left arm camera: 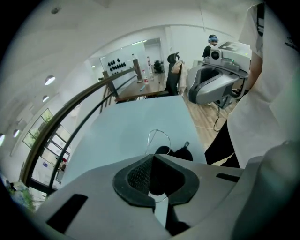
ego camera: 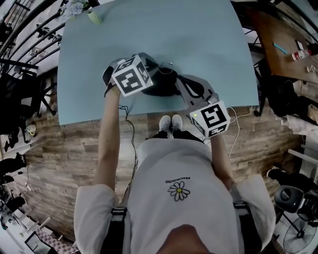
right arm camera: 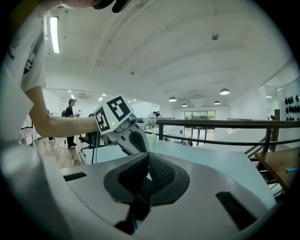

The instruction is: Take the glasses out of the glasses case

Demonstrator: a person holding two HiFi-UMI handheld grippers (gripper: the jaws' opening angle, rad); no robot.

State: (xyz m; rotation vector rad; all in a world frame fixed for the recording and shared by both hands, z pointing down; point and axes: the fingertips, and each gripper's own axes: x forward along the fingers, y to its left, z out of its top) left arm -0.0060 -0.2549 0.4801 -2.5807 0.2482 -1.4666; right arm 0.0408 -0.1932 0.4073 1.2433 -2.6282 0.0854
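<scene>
Wood-plank flooring [ego camera: 74, 163] runs under a large pale blue table [ego camera: 198, 49], with a dark railing [right arm camera: 225, 124] along one side of the room and a brown desk [ego camera: 283, 44] off to the other. Only the right gripper view shows the white ceiling with its round lamps and the far windows.

From the head view, a person [ego camera: 174, 198] in a white shirt stands at the table's near edge with both arms stretched forward, but the marker cubes hide both sets of jaws there. A small bunch of flowers [ego camera: 79, 10] stands at a far corner of the table.

The left gripper [left arm camera: 151, 157] points steeply down at the table. Its own view shows the pads pressed together on the thin wire frame of the glasses [left arm camera: 158, 137]: one rim loops up just past the tips, and a bit of wire shows below the pads.

The right gripper [right arm camera: 147, 154] points nearly level across the table towards the left one. Its pads meet at the tips; a dark shape sits low in the gap between them, and I cannot make out what it is.

The black case [left arm camera: 180, 152] sits just beyond the held glasses, near the table's edge, its zip pull sticking up. It does not show in the right gripper view.
</scene>
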